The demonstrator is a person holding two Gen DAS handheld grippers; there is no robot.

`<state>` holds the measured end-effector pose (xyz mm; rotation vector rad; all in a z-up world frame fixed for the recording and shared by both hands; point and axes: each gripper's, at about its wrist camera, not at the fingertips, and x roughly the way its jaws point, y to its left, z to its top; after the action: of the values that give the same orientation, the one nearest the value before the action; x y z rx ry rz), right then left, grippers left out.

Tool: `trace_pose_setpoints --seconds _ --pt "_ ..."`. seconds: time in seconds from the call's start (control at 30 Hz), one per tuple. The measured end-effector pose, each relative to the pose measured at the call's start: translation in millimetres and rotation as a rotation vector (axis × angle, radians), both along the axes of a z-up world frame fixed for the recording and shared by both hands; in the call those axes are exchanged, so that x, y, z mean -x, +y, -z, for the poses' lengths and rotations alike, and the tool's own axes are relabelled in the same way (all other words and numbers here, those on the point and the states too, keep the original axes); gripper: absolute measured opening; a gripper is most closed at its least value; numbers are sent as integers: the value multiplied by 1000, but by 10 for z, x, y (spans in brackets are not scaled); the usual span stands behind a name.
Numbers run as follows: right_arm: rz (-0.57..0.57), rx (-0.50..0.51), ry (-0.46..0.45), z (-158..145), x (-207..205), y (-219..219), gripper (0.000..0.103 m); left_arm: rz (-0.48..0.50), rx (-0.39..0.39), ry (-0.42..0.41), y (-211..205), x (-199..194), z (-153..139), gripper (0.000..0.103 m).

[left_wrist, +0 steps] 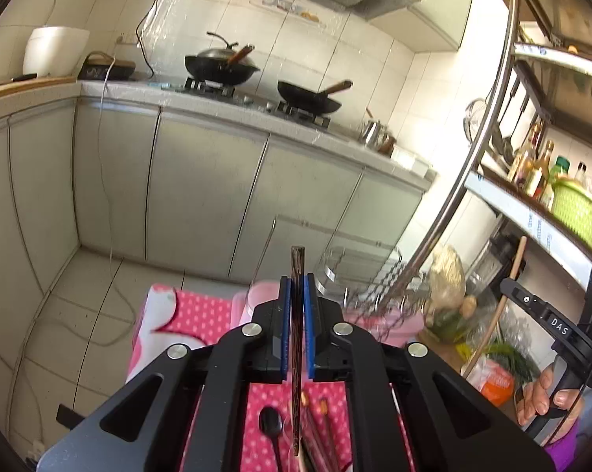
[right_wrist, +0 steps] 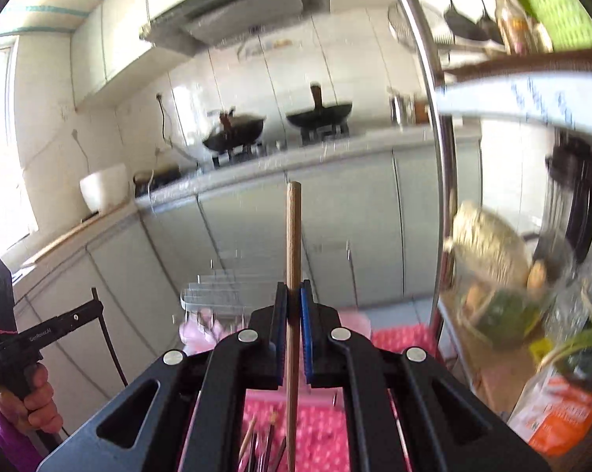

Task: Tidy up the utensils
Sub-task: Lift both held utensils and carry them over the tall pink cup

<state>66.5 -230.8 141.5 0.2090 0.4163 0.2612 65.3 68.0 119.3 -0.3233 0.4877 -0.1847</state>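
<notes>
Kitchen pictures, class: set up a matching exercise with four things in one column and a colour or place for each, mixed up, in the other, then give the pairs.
Things:
1. dark chopstick
2. light wooden chopstick
3. basket
4. black spoon

Descriptions:
A. green, on the shelf
B. lying on the pink dotted cloth
C. clamped in the left gripper
D. clamped in the right gripper

Pairs: 1-C, 2-D, 3-A, 4-B

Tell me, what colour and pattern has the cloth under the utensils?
Pink cloth with small white dots, clearest in the left wrist view.
</notes>
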Motion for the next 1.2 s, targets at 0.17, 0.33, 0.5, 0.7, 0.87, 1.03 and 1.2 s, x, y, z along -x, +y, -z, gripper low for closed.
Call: trace_pose_setpoints --seconds 0.17,0.33,0.5,0.7,0.87,1.03,1.2 --pt "59 -3 -150 -388 -100 -89 6 -38 3 -95 -34 -199 -303 6" --pt "107 9 -236 -548 -310 -154 6 -81 2 -157 -13 -402 -444 6" --pt "124 37 -244 -430 -595 -102 6 -132 -32 -191 -38 -653 -365 6" --pt "138 45 -205 -102 -961 -80 6 -167 -60 -172 -47 -972 -87 6" --pt "149 57 -138 220 -1117 -95 6 -150 -86 -137 -75 -1088 162 6" --pt "143 37 -46 499 -1183 -144 6 -119 -95 -82 -103 -1061 409 6" --pt "133 43 36 728 -1225 -144 6 -96 -99 -21 -139 -1069 625 6"
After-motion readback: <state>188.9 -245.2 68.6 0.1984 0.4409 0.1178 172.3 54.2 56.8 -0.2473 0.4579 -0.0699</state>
